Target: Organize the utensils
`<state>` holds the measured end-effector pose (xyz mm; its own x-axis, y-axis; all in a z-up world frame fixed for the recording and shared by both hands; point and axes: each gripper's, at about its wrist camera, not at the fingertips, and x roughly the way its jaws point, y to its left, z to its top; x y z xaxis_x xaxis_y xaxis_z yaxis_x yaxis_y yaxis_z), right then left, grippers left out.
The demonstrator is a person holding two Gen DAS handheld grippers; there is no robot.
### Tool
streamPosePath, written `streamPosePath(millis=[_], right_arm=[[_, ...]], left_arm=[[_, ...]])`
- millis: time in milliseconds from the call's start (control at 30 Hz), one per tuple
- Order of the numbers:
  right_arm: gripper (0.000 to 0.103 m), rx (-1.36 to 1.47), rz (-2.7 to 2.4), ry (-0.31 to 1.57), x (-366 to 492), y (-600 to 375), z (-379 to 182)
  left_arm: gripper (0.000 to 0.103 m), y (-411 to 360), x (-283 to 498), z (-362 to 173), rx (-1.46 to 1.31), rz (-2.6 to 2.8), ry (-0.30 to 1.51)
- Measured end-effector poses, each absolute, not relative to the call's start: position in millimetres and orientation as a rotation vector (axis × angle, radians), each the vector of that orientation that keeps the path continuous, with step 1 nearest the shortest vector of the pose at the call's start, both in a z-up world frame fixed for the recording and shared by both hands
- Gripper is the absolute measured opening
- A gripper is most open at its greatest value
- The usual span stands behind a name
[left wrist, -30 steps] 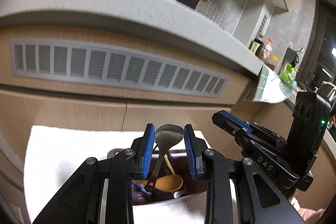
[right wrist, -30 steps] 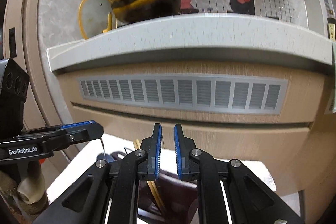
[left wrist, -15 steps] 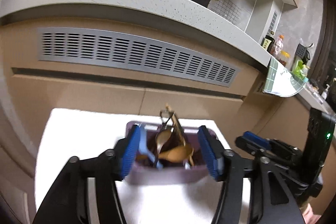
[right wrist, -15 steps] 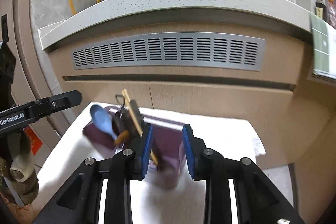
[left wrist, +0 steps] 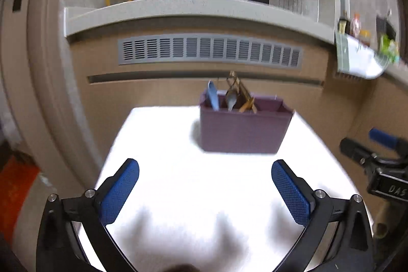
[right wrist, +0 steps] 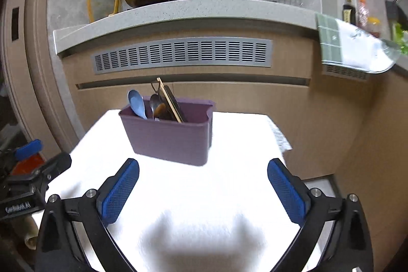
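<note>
Purple plastic holder [right wrist: 173, 134] stands at the far part of the white worktop [right wrist: 204, 195], with spoons [right wrist: 137, 103] and chopsticks [right wrist: 169, 100] now inside. Both grippers have pulled back from it: left gripper [left wrist: 205, 185] and right gripper [right wrist: 203, 184] are opening wide, nothing between the jaws. The sorting looks finished.

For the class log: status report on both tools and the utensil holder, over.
Left tool and right tool opening, nothing between the jaws. Utensils upright in purple holder on white cloth. Nothing in the way.
</note>
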<state>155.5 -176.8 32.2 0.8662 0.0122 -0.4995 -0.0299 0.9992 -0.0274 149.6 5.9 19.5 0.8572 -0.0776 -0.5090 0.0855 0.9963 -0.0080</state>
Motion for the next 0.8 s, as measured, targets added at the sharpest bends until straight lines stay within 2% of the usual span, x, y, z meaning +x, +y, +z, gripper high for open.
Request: streamPosePath(millis=[400, 800], right_arm=[[0.102, -0.047, -0.013, 0.536, 118.7, -178.3, 7.0], [0.102, -0.068, -0.024, 0.507, 115.2, -178.1, 12.0]], left_arm=[[0.103, -2.3, 110.6, 5.1, 0.011, -0.059, 0.582], [0.103, -7.9, 109.1, 9.6, 0.016, -0.078, 0.589]])
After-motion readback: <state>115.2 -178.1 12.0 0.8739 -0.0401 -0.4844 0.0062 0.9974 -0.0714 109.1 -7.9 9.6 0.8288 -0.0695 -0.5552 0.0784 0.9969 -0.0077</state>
